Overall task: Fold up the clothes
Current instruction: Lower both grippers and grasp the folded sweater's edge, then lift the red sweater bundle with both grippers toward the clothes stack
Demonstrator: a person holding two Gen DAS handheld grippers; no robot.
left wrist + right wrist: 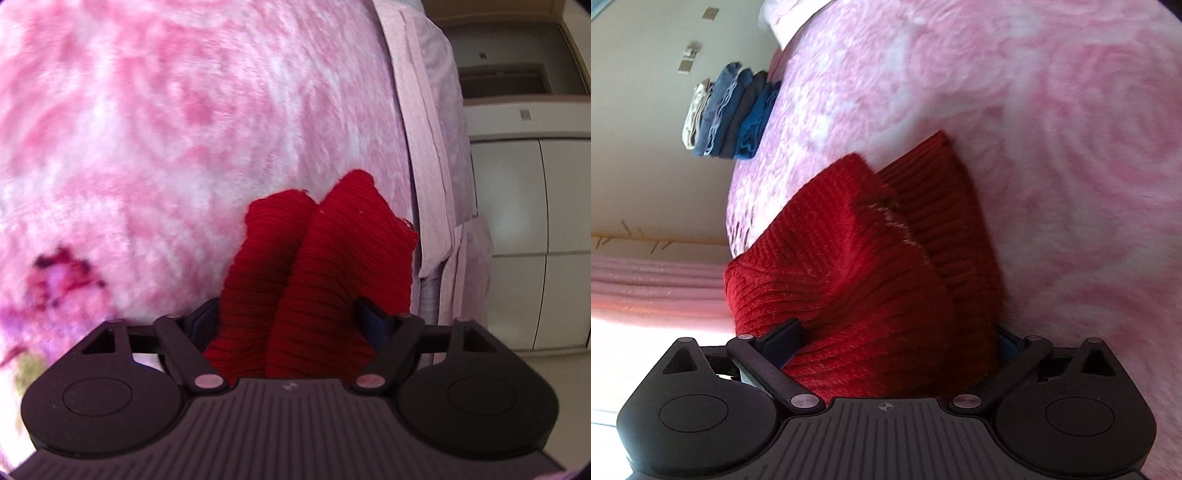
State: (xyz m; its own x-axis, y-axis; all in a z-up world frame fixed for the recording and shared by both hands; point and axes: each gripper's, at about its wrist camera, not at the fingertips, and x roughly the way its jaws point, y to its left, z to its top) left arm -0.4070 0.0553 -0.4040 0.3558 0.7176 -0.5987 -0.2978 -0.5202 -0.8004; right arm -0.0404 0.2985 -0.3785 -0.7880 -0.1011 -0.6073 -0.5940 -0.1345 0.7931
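Left wrist | left gripper (291, 314) and right gripper (897, 332) fingers each clamp bunched red ribbed knit garment (849, 266) | soft, limp, thick; grip edges.

Red knitted garments (871, 266): one
Grippers: two, left gripper (286, 325) and right gripper (897, 339)
Pink blankets (1034, 129): one
Folded clothes stack (731, 114): one, about five pieces

The red ribbed knit garment (871, 266) lies on the pink fleecy bedspread (1052, 129), bunched between both grippers' fingers. A stack of folded blue and cream clothes (731, 114) sits well apart on the same bedspread, near its edge.
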